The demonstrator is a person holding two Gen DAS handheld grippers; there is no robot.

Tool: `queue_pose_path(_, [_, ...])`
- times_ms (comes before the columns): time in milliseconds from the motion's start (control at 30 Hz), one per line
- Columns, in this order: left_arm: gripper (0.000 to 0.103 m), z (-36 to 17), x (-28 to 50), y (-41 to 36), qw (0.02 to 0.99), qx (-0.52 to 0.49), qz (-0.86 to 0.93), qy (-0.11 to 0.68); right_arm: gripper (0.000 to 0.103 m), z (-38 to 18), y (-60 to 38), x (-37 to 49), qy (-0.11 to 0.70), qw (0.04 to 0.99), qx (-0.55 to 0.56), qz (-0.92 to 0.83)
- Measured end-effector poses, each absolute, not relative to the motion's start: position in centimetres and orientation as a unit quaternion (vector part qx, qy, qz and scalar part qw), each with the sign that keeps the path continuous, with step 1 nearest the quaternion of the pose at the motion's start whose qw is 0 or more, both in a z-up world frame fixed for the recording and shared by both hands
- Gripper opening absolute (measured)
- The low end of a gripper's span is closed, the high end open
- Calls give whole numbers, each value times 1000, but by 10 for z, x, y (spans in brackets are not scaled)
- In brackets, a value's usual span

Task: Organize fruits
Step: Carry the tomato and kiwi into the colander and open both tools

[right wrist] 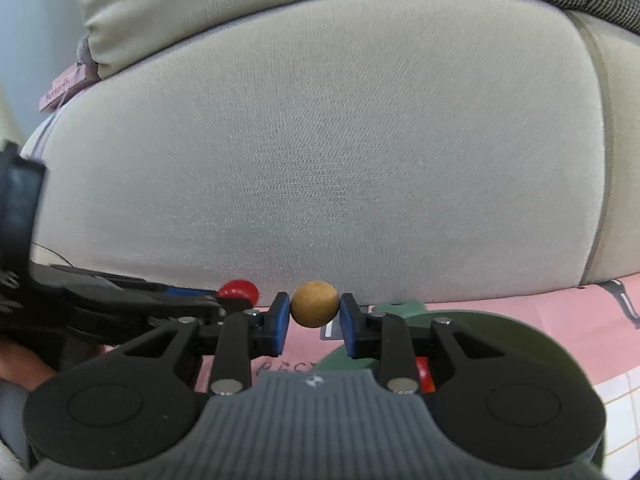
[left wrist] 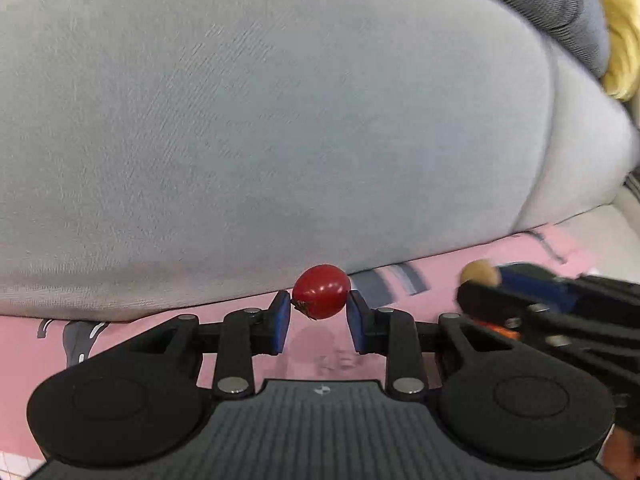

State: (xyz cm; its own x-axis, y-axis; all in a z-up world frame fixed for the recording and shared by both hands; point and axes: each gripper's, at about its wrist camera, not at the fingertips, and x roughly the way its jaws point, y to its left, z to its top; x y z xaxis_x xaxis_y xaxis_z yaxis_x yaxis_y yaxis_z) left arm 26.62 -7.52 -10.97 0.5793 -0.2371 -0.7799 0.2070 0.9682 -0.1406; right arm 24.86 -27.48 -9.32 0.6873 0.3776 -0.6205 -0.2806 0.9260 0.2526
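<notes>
The left gripper is clamping a red cherry tomato and the right gripper a tan round fruit, both hanging over the pink mat, the green dish lying nearest, under the right one.

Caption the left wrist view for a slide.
Left hand-held gripper pinches a small red cherry tomato above a pink mat.
</notes>
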Motion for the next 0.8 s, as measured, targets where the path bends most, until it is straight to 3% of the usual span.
queue_pose_path(267, [33,-71,227,-112,891,17,-173,419,24,-81,-311,215,347,922,60,161])
queue_pose_path(800, [33,-76,209,-179,847,39,-231,477,24,-97,-349,189,370,921,11,122])
